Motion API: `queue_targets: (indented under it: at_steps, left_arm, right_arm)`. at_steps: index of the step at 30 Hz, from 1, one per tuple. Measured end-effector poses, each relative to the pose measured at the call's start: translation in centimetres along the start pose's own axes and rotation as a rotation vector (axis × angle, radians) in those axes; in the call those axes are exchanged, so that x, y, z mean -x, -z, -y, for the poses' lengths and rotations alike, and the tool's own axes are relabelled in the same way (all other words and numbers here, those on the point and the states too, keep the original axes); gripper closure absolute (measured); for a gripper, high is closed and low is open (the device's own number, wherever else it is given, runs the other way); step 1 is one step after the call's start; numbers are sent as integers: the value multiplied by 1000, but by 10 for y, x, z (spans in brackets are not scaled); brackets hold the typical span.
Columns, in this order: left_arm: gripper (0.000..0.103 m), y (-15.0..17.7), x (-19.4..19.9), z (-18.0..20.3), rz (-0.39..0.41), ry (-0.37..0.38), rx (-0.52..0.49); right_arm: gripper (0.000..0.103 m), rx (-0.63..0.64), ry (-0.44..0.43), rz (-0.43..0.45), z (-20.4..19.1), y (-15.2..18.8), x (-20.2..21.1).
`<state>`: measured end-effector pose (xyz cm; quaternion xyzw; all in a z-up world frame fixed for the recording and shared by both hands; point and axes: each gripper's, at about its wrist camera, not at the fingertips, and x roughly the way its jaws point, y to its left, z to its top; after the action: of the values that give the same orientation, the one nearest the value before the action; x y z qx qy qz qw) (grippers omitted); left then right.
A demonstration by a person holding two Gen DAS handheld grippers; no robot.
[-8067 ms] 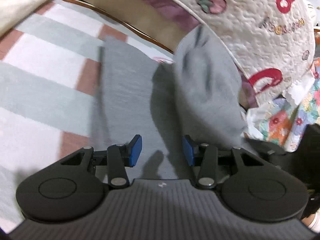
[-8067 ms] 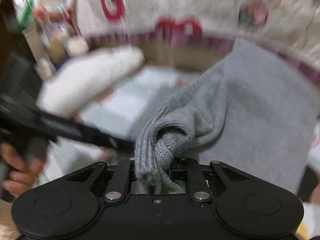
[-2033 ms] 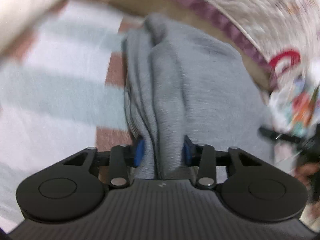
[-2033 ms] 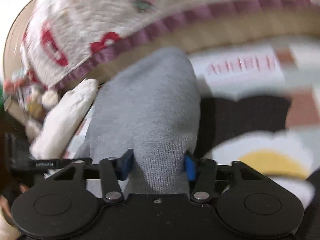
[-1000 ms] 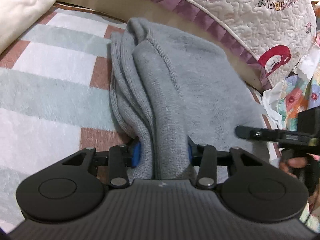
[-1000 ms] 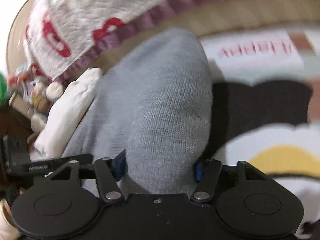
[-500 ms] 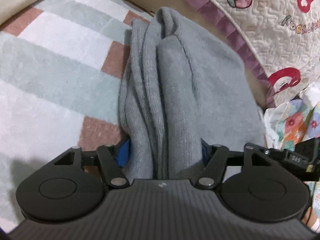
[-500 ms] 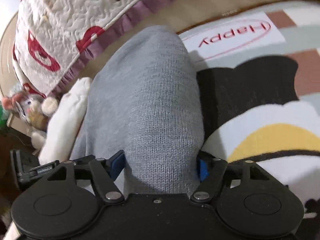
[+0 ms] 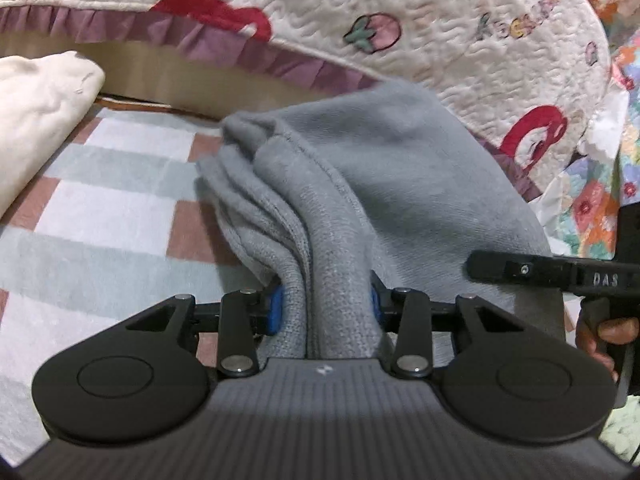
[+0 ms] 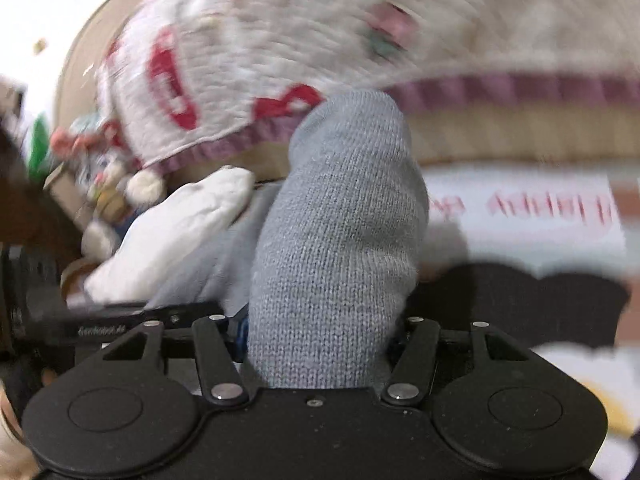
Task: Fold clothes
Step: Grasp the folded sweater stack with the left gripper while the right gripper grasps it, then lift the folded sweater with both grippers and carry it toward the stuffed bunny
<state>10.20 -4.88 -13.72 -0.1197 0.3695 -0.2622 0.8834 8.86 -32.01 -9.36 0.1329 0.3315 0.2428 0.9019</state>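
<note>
Both grippers have lifted; jaws have just closed further. Left gripper (image 9: 324,306) and right gripper (image 10: 320,340) clamp the folded grey sweater (image 9: 360,184) above the checked rug (image 9: 100,208). Carrying step; next, set-down onto a stack.

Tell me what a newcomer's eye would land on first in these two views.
First the grey knit garment, bundled in thick folds and filling the middle of both views, pinched at its near end by the left tool and the right tool. Behind it hangs a cream quilt with red shapes, a strawberry and a purple frill. Below lies a checked blanket in white, pale green and brown.
</note>
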Motion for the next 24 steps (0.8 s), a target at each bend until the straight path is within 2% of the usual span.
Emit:
queue_targets:
  at_steps: [6,10,15,17,24]
  left_arm:
    - [66,-6,29,-2,67,15,41]
    - [66,-9,63,6,134,-20,-6]
    - [67,-28,93,-9,110,-120,-136]
    - [67,-44,113,-23,120,-155,-135]
    - [68,-117,201,-57,192,-361,-228]
  right_arm:
    - [41,36,-14,39,-24,-20,9]
    - [41,42,-62,58,-41,-27,18]
    - [42,142,-98,100,-84,-42,11]
    - [42,176,-136,103,-105,-56,-3]
    - [42,136,-312,157,-170,-113,-54]
